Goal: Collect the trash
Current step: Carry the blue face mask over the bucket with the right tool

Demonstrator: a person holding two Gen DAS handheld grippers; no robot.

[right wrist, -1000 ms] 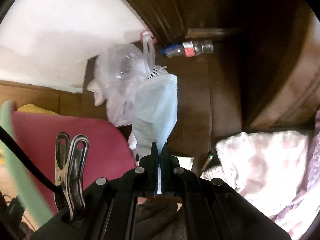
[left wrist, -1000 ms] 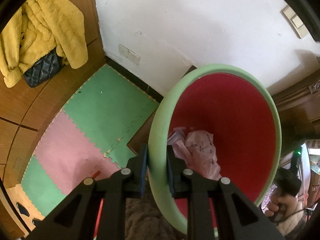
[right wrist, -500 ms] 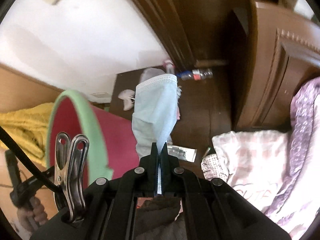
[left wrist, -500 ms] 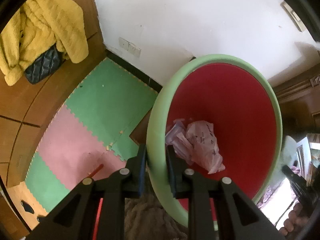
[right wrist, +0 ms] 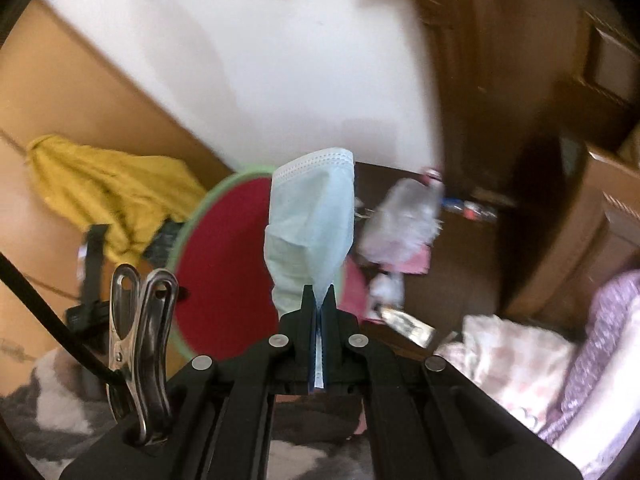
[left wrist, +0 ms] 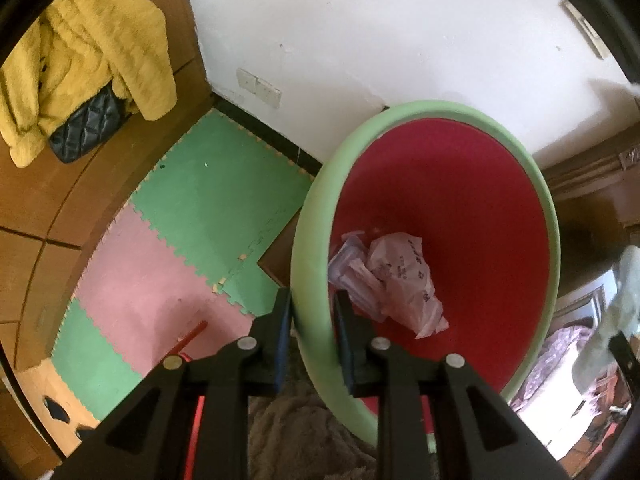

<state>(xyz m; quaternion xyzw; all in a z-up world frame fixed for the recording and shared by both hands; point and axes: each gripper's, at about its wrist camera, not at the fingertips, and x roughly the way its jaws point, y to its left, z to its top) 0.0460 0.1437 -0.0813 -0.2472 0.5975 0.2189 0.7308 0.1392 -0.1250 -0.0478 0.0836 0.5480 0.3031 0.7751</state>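
My left gripper (left wrist: 311,312) is shut on the green rim of a bin (left wrist: 308,248) with a red inside, held tilted above the floor. Crumpled pink and white wrappers (left wrist: 394,280) lie in the bin. My right gripper (right wrist: 318,300) is shut on a light blue face mask (right wrist: 316,220), which stands up from the fingers in front of the bin (right wrist: 224,264). The mask also shows at the right edge of the left wrist view (left wrist: 622,292).
Green and pink foam mats (left wrist: 192,232) cover the floor at left. A yellow coat (left wrist: 84,48) and black bag (left wrist: 86,128) hang on a wooden panel. A clear plastic bag (right wrist: 404,220), a bottle (right wrist: 468,208) and a wrapper (right wrist: 408,324) lie on the dark floor by a wooden door. Pink bedding (right wrist: 560,360) is at right.
My right gripper has lifted the mask away from the floor litter and swung it left toward the bin. The left gripper keeps its hold on the rim; the bin shifted slightly.
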